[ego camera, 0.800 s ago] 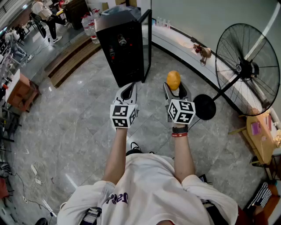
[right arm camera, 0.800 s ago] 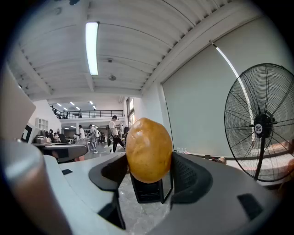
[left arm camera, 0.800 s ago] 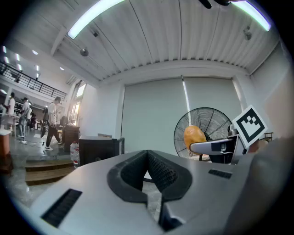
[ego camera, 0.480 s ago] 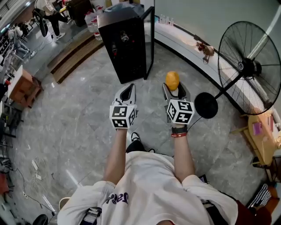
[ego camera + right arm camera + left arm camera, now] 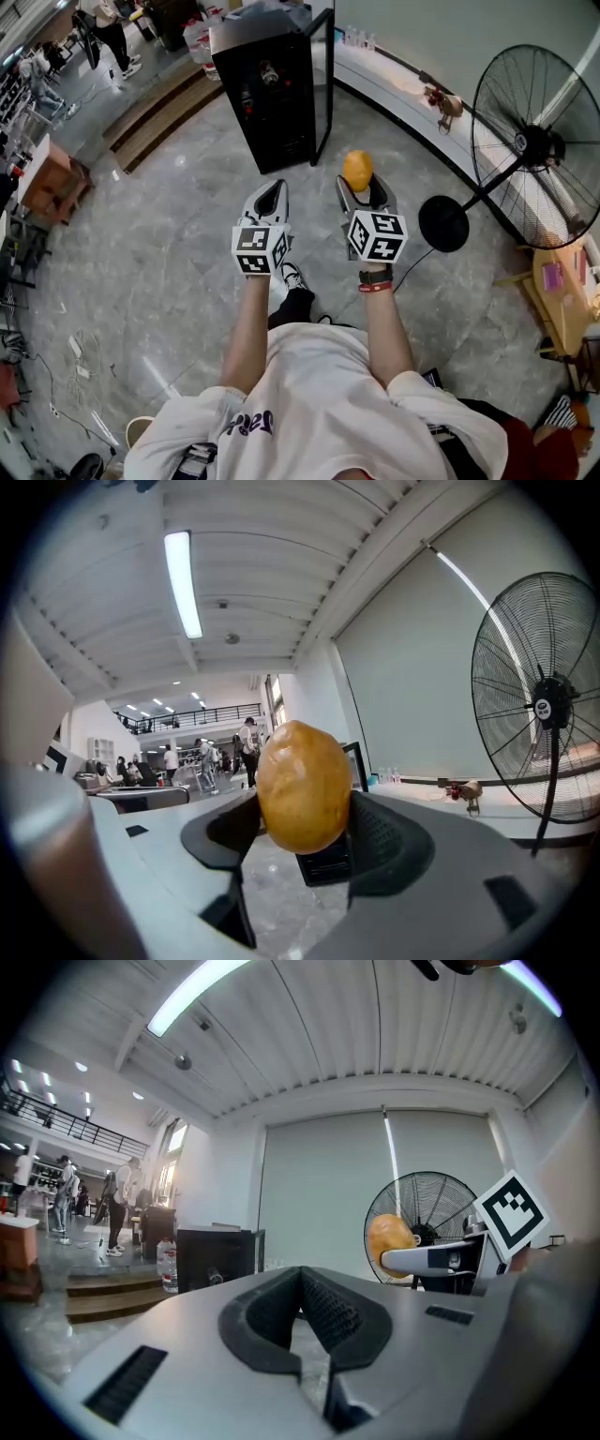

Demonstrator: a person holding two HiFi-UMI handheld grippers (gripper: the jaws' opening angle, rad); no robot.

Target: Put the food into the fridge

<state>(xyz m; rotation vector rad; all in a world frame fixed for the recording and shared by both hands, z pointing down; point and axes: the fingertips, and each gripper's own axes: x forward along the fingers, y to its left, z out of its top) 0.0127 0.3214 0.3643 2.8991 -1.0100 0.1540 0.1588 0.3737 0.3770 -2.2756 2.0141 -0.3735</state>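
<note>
One potato (image 5: 304,787) in right gripper (image 5: 362,185), fridge (image 5: 272,94) ahead

Light was bright, even, from ceiling strip lamp (image 5: 181,581); shadows soft; edges bent by fisheye; corners black; nearest surfaces blurred.

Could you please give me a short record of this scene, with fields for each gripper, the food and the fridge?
left gripper: shut, empty
right gripper: shut on the yellow-orange food item
fridge: black, ahead on the floor, door open
food in fridge: not yet
fan: standing at the right
</note>
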